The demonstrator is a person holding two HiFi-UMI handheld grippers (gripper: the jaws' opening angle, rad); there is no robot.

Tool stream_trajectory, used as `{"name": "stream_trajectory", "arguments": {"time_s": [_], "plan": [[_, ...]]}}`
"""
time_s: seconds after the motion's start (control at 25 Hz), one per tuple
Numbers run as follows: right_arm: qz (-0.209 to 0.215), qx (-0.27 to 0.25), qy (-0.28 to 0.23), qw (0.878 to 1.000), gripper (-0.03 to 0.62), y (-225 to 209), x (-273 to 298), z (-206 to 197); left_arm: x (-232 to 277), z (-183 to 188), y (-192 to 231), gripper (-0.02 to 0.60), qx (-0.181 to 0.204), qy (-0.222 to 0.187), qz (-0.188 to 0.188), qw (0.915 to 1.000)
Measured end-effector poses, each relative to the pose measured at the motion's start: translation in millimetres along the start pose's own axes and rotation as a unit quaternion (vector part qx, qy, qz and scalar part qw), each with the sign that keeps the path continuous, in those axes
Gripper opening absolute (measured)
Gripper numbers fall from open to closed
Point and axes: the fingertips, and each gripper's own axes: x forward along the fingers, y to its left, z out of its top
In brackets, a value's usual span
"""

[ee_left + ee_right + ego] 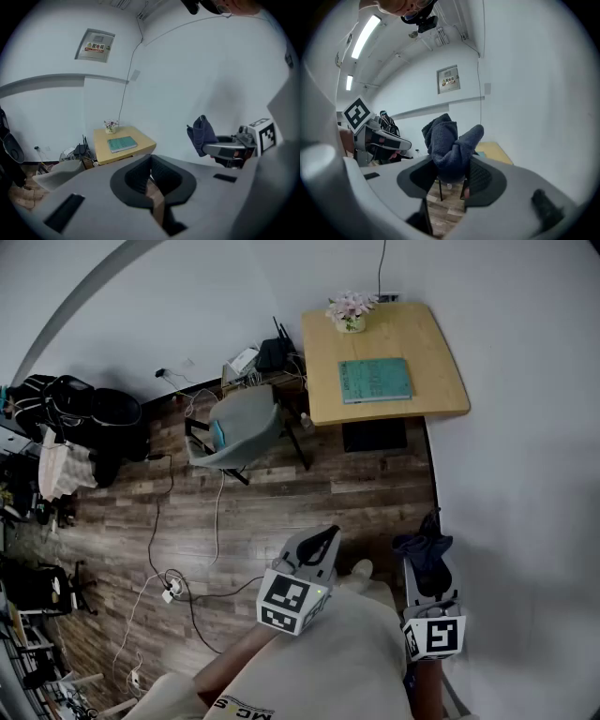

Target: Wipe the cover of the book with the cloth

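Your right gripper (451, 178) clamps the bunched dark cloth (447, 140), which hides its fingertips. Your left gripper (151, 180) seems closed on nothing. The book (375, 380) lies well away on the table (439, 352), beside flowers (351, 307), its cover too small to read.

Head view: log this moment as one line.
left tool: shut, empty | right tool: shut on cloth | book: on table | wiping: not started
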Motion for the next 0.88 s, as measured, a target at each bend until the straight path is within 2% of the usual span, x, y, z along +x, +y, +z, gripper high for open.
{"name": "stream_trajectory", "arguments": {"time_s": [0.2,0.48,0.64,0.88], "plan": [[0.009,0.000,0.001,1.000,0.183,-6.0,-1.5,-8.0,0.8,-0.9,-4.4,0.011,0.002,0.003,0.006,1.0000],[0.015,0.011,0.007,1.000,0.181,-1.3,6.4,-11.8,-1.7,-2.3,8.9,0.012,0.000,0.013,0.018,0.9997],[0.006,0.003,0.012,1.000,0.183,2.5,24.1,-19.5,1.9,-7.6,25.8,0.012,-0.001,0.019,0.020,0.9996],[-0.022,0.061,0.006,0.998,0.183,9.2,58.6,-17.6,13.8,-8.6,73.0,0.011,-0.003,0.032,-0.002,0.9995]]}}
